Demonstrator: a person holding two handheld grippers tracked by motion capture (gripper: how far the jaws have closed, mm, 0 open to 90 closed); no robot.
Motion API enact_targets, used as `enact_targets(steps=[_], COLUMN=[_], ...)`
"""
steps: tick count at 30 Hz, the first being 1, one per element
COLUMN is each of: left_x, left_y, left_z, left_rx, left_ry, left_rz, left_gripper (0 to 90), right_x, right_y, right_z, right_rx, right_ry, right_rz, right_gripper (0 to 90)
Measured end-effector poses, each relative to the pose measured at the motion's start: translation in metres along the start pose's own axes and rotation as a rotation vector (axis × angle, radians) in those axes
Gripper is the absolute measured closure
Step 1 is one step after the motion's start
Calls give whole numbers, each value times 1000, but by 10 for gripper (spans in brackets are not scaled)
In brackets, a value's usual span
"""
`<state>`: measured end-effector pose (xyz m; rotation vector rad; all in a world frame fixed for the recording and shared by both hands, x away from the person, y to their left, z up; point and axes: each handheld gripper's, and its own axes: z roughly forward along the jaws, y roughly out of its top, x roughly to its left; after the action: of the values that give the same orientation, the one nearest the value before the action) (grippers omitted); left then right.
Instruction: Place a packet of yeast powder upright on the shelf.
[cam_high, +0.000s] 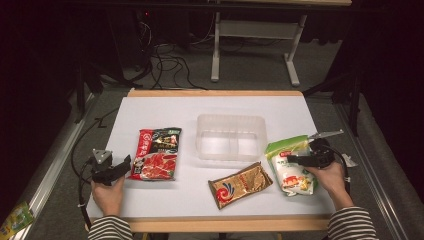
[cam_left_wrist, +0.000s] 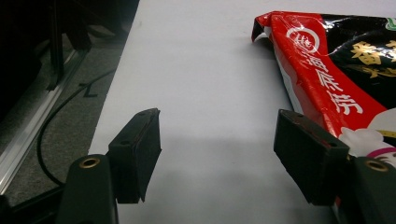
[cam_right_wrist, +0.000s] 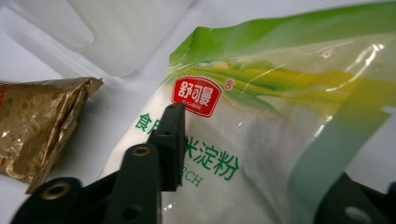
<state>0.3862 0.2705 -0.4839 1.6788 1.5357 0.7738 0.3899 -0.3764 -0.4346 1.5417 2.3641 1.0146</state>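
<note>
**Closing on the starch bag, container waiting behind**

Reaching over the near right part of the white tabletop (cam_high: 165, 107), the right tongs (cam_high: 299, 159) stand around the green and white plastic bag of starch (cam_high: 291, 166). In the right gripper view one black jaw lies on the printed face of this bag (cam_right_wrist: 261, 140), and the other jaw is low at the right edge, so the bag is between them. The jaws are half apart, and I cannot tell if the pads already press the film. I judge this as the grasping step.

At the near left, the left tongs (cam_high: 120, 165) rest with the jaws wide apart and nothing between them, just beside the red and black sauce packet (cam_high: 157, 153). A gold foil pouch (cam_high: 240, 184) lies near the middle, close to the starch bag.

Farther back, the clear plastic container (cam_high: 230, 137) stands empty. The next move probably calls for a firm closing on the soft bag, then a lift and a carry to this container. The film is slippery, so the grip should take enough material.
</note>
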Motion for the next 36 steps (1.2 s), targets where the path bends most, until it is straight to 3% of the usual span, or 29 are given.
enact_targets(steps=[7,10,16,25,36], left_x=[0,0,0,1,3], left_y=[0,0,0,0,0], left_z=[0,0,0,0,-1], left_rx=[-4,0,2,-9,-14], left_ry=[1,0,-3,-9,-14], left_rz=[-4,0,1,-20,-27], left_gripper=[323,323,323,323,323], right_x=[0,2,1,15,32], right_y=[-1,0,-2,-3,1], right_z=[-8,-11,-22,-41,-60], right_rx=[0,0,-34,-72,-102], right_ry=[55,59,131,130,84], right_rz=[-4,-13,6,-38,-102], right_gripper=[841,872,900,900,900])
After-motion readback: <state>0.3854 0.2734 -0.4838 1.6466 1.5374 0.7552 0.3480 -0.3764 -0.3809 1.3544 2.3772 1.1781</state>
